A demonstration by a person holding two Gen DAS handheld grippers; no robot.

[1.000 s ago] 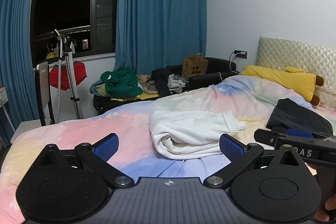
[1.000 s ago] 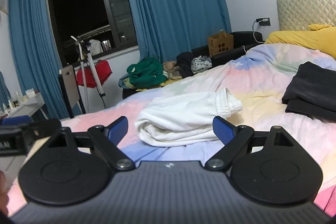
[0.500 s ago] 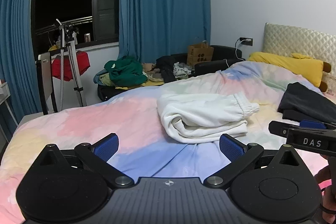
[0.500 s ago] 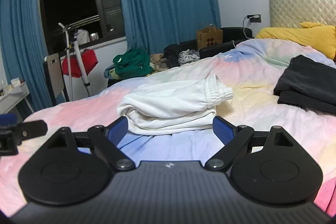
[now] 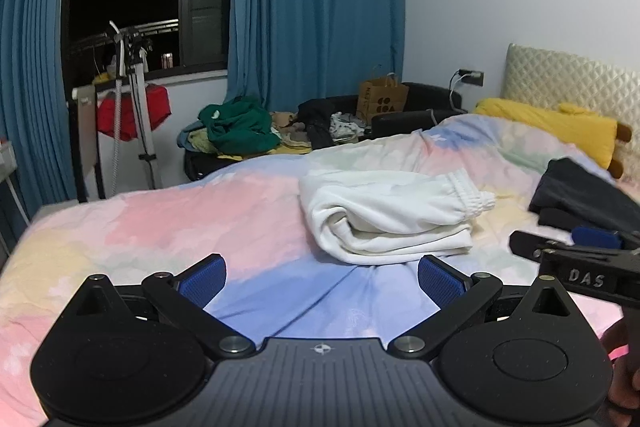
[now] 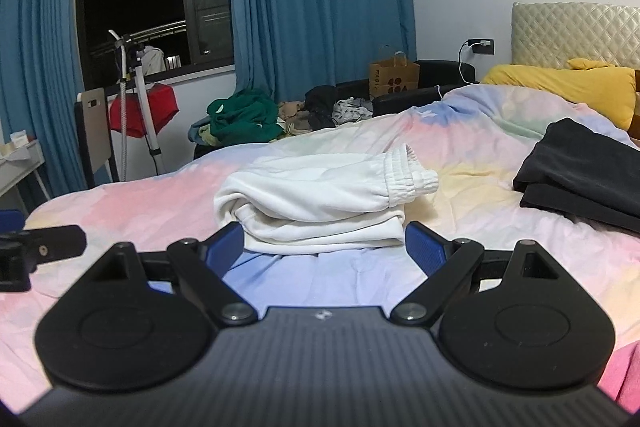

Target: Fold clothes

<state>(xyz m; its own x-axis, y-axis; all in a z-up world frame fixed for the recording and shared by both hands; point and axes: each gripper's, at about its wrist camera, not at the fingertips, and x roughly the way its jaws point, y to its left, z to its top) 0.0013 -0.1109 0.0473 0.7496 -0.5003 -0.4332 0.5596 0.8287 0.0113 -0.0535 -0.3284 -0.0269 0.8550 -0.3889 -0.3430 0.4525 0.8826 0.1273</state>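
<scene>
A: We see the bed [image 6: 120, 211]. The white sweatpants [image 6: 320, 203] lie folded on its middle, the black clothes [image 6: 580, 179] toward its headboard.

B: Both our claws, left gripper [image 5: 322, 277] and right gripper [image 6: 324, 245], are spread, empty. The sweatpants look soft, thick; we grip the folded edge.

Raised letters reading "DAS" stand on the side of the right gripper [image 5: 576, 269], seen from the left wrist camera just right of the folded white sweatpants [image 5: 388, 217]. Beyond the sweatpants, by the blue curtain, a brown paper bag [image 6: 394, 78] carries dark round marks and a line of vertical print too small to read. No other writing is legible.
</scene>
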